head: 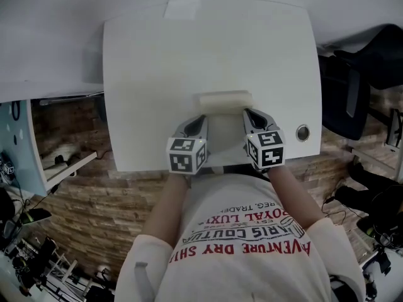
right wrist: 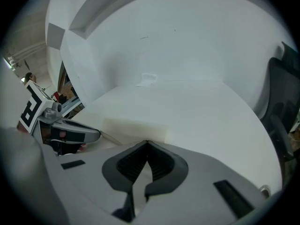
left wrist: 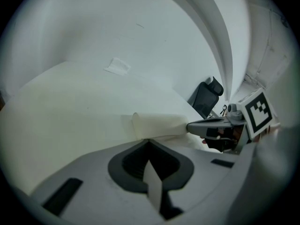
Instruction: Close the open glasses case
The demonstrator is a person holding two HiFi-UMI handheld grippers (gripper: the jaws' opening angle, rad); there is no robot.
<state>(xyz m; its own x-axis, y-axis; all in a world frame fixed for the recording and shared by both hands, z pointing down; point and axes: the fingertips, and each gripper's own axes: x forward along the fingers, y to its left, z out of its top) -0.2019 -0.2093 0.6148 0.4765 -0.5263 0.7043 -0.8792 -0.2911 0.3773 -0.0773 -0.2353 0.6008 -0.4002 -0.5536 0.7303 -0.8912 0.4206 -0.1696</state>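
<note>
The cream glasses case (head: 225, 100) lies near the front middle of the white table (head: 151, 74). A paler flat part of it reaches toward me between the two grippers. My left gripper (head: 203, 119) sits at the case's left end and my right gripper (head: 247, 113) at its right end, both tips close against it. In the left gripper view the case (left wrist: 157, 124) lies just past the shut jaw tips (left wrist: 149, 142), with the right gripper (left wrist: 193, 125) beyond it. The right gripper view has the case (right wrist: 134, 125) ahead of its shut tips (right wrist: 147, 142) and the left gripper (right wrist: 95, 136) at left.
A metal grommet (head: 303, 132) sits in the table's front right corner. A strip of tape (head: 182, 6) marks the far edge. A black chair (head: 356, 74) stands to the right, and shelves (head: 56, 162) stand at the left over a brick-pattern floor.
</note>
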